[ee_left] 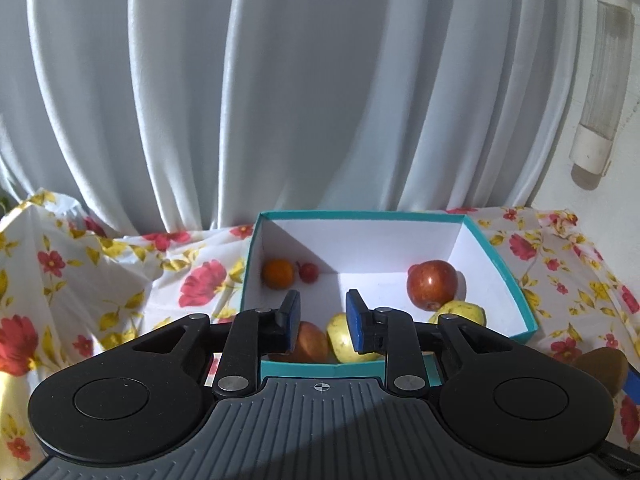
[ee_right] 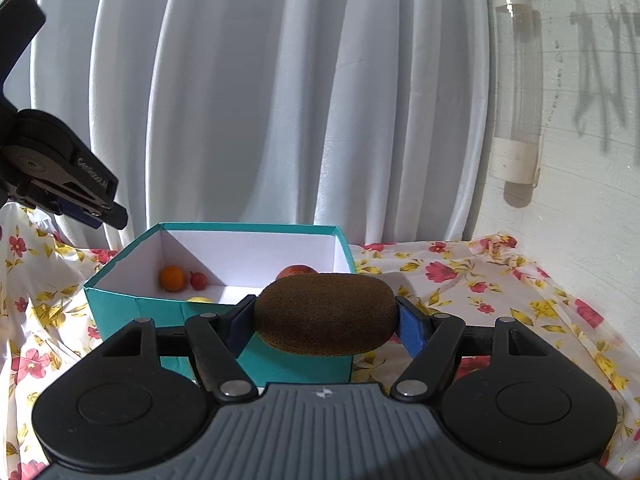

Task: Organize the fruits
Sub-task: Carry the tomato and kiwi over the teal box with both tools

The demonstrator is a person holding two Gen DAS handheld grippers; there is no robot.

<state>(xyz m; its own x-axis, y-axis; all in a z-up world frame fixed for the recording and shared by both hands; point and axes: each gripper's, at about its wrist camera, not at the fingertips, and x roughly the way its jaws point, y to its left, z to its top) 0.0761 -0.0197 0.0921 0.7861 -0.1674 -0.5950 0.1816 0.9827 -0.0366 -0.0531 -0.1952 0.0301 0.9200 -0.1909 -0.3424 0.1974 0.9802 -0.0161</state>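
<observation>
My right tongs (ee_right: 325, 322) grip the kiwi (ee_right: 324, 314) just short of the teal box (ee_left: 516, 280), which already holds apples and small fruit; my left tongs (ee_left: 322, 320), nearly closed and empty, hover above it.

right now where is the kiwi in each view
Left wrist view: the kiwi peeks in at the lower right edge, right of the teal box, mostly hidden behind the gripper body.
Right wrist view: the kiwi sits centre frame, clamped endwise in the right gripper, in front of the box.
Shared landmark: the orange in the box's far left corner.
</observation>
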